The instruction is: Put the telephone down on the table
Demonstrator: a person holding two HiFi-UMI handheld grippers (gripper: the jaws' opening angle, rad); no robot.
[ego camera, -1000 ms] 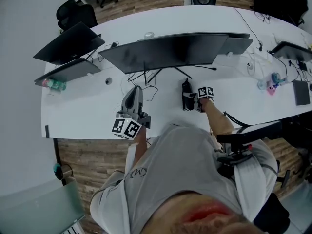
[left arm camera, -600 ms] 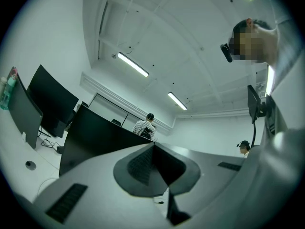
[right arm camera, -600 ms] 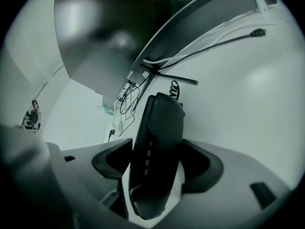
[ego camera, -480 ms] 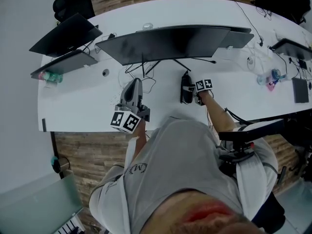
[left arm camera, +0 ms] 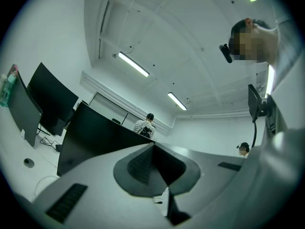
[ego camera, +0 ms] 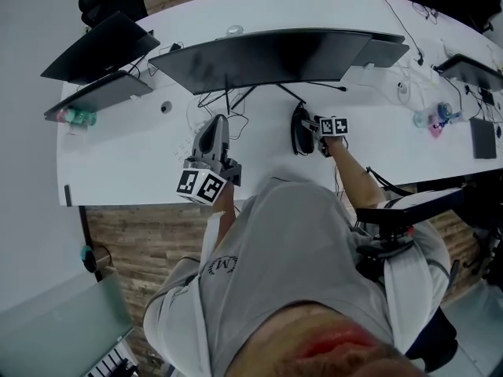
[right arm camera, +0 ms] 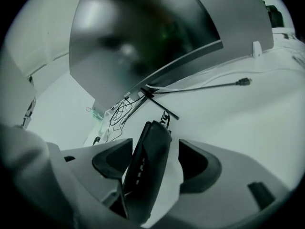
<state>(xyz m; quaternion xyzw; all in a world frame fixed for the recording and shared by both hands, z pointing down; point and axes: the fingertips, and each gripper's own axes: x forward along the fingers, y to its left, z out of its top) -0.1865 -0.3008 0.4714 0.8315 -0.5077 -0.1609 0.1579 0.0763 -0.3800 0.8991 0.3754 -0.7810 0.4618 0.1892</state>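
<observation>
The black telephone handset (ego camera: 299,130) lies on the white table (ego camera: 141,163) in front of the wide monitor, its coiled cord (right arm camera: 165,118) trailing from its far end. My right gripper (ego camera: 314,129) is just right of it. In the right gripper view the telephone (right arm camera: 150,161) stands on edge between the spread jaws of the right gripper (right arm camera: 155,152). It leans on the left pad, and white table shows between it and the right pad. My left gripper (ego camera: 214,136) is held over the table's near edge. Its jaws (left arm camera: 153,148) are shut, empty and pointing up at the ceiling.
A wide curved monitor (ego camera: 267,57) on a thin-legged stand stands just beyond the telephone, with loose cables (right arm camera: 200,87) around its foot. More screens (ego camera: 98,49) and a bottle (ego camera: 72,116) sit at the left. A laptop, bottles and cables (ego camera: 440,116) lie at the right. An office chair (ego camera: 409,210) is beside the person.
The head camera has shifted, so the table sits higher in the picture. The right gripper and the telephone stay at about the same spot before the monitor. The left gripper has not visibly moved.
</observation>
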